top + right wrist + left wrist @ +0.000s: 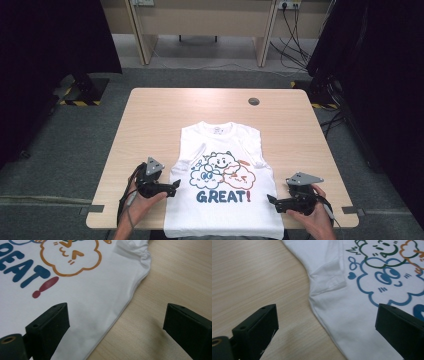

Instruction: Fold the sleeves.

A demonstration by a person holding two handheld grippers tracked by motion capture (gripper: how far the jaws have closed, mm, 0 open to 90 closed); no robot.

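White cotton T-shirt [222, 200] with cloud print lies flat on the wooden surface [150, 120]; left gripper [172, 187] and right gripper [272, 201], both wide open and empty, should each pinch a side edge squarely.

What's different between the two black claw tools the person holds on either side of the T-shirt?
The left gripper sits by the T-shirt's left edge, level with the blue cloud; the right gripper sits nearer the hem, by the right edge. The left points right, the right points left. Both have their jaws wide open, straddling the shirt's edge, gripping nothing.
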